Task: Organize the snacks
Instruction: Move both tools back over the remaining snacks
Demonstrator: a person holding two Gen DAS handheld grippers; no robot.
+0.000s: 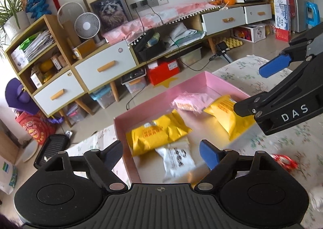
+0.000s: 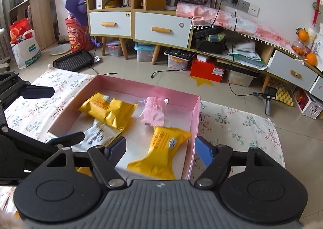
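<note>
Four snack packets lie loose in the pink box (image 2: 196,112) on the floral-clothed table (image 2: 242,126): a yellow packet (image 2: 109,108) toward its far left corner, a white one (image 2: 99,134) beside it, a pink one (image 2: 154,111) mid-box, another yellow (image 2: 161,148) against the right wall. Left gripper (image 1: 161,154) and right gripper (image 2: 160,148) hover tilted down over the near edge, jaws apart and empty, apparently just after dropping packets in. A red packet (image 1: 284,161) waits on the cloth outside the box.
</note>
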